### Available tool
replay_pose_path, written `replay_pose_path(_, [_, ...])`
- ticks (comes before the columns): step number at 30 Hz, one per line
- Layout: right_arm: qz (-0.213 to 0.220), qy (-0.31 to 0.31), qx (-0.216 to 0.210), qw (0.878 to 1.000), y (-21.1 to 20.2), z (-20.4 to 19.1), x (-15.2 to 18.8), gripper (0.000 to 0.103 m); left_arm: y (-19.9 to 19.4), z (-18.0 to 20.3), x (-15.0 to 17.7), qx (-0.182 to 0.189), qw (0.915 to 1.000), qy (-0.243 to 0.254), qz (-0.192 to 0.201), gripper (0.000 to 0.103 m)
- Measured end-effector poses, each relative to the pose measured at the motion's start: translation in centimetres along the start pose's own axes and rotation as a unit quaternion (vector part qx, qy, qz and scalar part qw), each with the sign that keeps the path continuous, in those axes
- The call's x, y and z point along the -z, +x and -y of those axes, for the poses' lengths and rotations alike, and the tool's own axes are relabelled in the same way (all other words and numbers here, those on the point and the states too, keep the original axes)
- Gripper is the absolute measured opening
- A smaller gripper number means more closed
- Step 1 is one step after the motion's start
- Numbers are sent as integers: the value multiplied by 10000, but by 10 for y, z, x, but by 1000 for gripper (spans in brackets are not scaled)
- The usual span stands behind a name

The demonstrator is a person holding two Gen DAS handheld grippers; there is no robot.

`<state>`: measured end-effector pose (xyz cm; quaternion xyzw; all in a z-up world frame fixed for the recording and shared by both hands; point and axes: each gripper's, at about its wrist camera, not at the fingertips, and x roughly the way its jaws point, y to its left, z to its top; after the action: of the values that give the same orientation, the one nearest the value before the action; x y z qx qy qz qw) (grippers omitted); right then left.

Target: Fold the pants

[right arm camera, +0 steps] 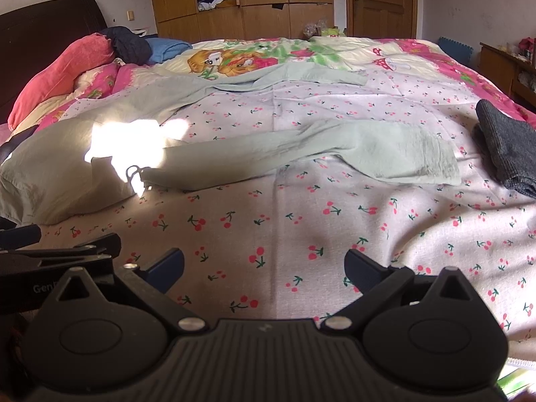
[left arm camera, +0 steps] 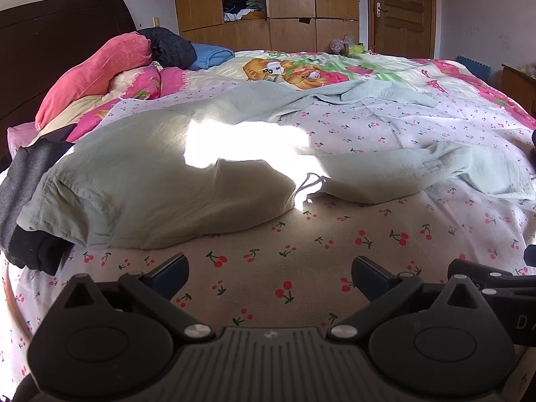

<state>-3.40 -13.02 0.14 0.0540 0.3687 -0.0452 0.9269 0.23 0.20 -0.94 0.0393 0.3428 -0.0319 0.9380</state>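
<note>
One pair of pale green pants (right arm camera: 268,147); two grippers — left gripper (left arm camera: 269,276), right gripper (right arm camera: 264,269); one bed (right arm camera: 301,234)

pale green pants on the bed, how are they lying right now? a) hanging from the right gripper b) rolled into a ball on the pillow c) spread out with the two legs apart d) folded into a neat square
C: the pale green pants lie loose on the cherry-print sheet, one leg running toward the far side and the other toward the right, and both the left gripper and the right gripper are open and empty.
</note>
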Motion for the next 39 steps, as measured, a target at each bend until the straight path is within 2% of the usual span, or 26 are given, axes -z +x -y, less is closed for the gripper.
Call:
replay_pose_path(24, [2, 112, -82, 9999, 1, 3, -1, 100, -1, 1, -1, 1, 10000, 24, 33, 103])
replay_pose_path(28, [46, 204, -113, 9997, -2, 4, -3, 97, -5, 6, -5, -25, 9997, 148, 169, 103])
replay_pose_path(33, [114, 658, -160, 9976, -2, 26, -18, 96, -7, 13, -25, 256, 9987, 210, 386, 103])
replay_pose_path(36, [218, 1136, -43, 9933, 5, 56, -33, 94, -4, 27, -41, 399, 9967, 369, 610, 103])
replay_pose_path(39, [228, 1658, 140, 9858, 20, 93, -45, 86, 8, 45, -54, 640, 9945, 490, 670, 103])
